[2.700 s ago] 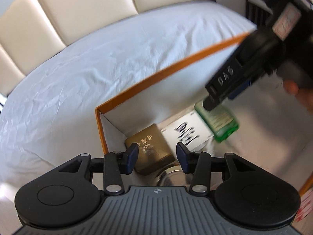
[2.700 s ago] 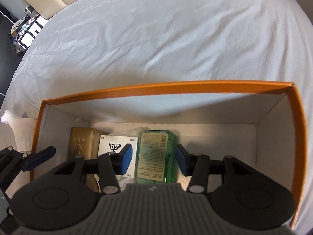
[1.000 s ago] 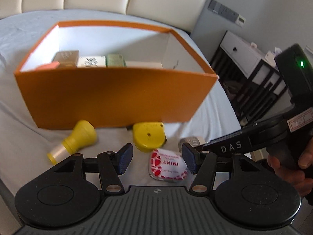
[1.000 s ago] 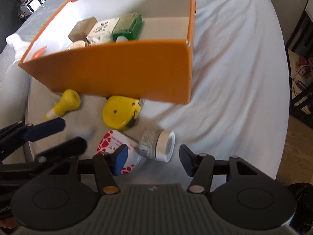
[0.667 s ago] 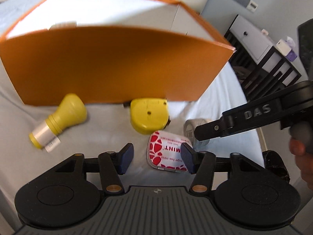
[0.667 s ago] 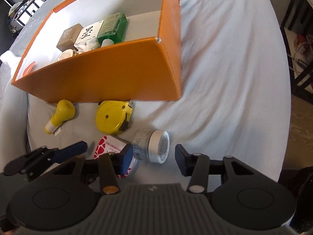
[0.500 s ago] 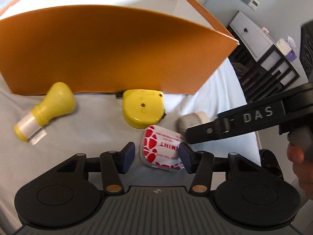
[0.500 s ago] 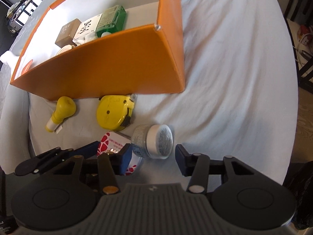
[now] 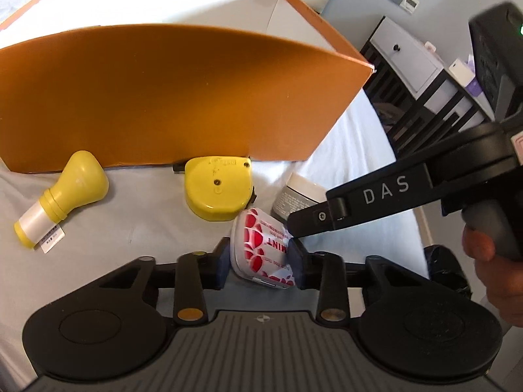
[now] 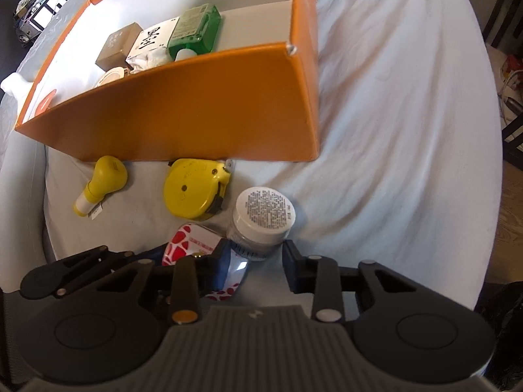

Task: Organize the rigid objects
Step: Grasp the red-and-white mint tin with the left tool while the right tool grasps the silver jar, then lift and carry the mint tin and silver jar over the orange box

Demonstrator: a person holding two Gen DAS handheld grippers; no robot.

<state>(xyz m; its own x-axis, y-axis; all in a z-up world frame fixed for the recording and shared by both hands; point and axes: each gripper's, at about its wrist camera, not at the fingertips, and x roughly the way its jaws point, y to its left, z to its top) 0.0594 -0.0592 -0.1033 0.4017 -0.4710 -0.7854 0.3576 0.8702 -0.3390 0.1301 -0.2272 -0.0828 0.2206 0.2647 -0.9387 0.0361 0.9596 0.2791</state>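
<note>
Closing both sets of jaws at once, we have the left gripper (image 9: pixel 261 266) clamped on the mint tin (image 9: pixel 263 251), which sits tilted between its pads. Our right gripper (image 10: pixel 256 266) has just been narrowing around the white-lidded jar (image 10: pixel 261 220); its jaws flank the jar's base, though we cannot tell whether both pads press yet. Best to squeeze squarely and lift straight, judging by how close the tin and jar lie. Just beyond the fingers lie the yellow tape measure (image 10: pixel 193 192) and yellow bottle (image 10: pixel 101 179), then the orange box (image 10: pixel 183 127).
</note>
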